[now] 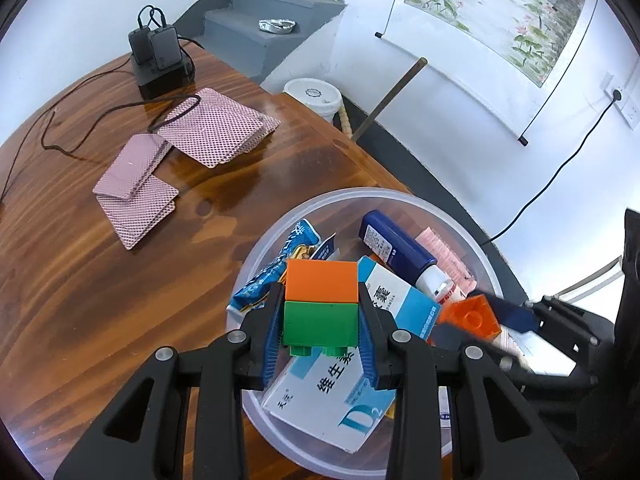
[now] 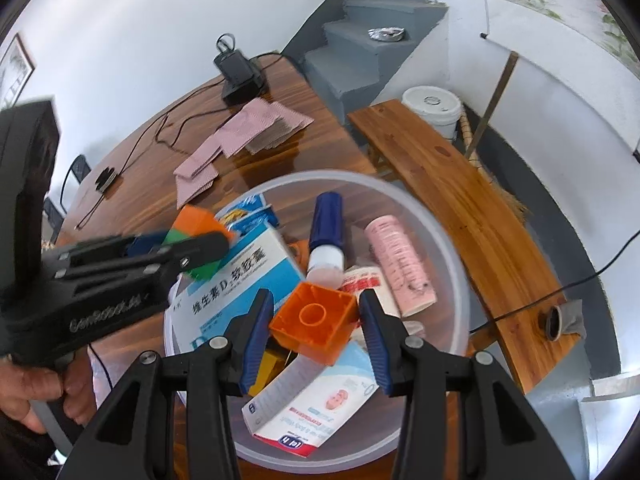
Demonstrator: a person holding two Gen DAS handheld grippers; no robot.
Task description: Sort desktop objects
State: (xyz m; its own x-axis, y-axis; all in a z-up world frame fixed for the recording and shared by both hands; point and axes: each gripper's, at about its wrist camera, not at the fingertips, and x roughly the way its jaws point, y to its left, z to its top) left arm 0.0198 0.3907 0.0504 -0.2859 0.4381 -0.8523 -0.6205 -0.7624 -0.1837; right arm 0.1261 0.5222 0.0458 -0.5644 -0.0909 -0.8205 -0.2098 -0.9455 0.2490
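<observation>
My left gripper (image 1: 320, 296) is shut on a stack of two toy blocks (image 1: 321, 306), orange on top of green, held over a clear plastic bowl (image 1: 360, 193). My right gripper (image 2: 315, 304) is shut on a hollow orange block (image 2: 314, 320), tilted with its open side up, over the same bowl (image 2: 448, 248). In the bowl lie a blue-and-white vitamin box (image 2: 244, 280), a blue bottle (image 2: 327, 220), a pink tube (image 2: 400, 264) and a white carton (image 2: 308, 408). The left gripper (image 2: 192, 248) shows at the left of the right wrist view, and the right gripper (image 1: 516, 316) shows at the right of the left wrist view.
The bowl stands near the edge of a wooden table (image 1: 100, 280). Piles of pink-backed playing cards (image 1: 216, 128) lie further back, with a black charger dock (image 1: 160, 68) and cables behind. A wooden bench (image 2: 460, 200), a white bucket (image 2: 432, 108) and grey stairs (image 2: 360, 52) lie beyond.
</observation>
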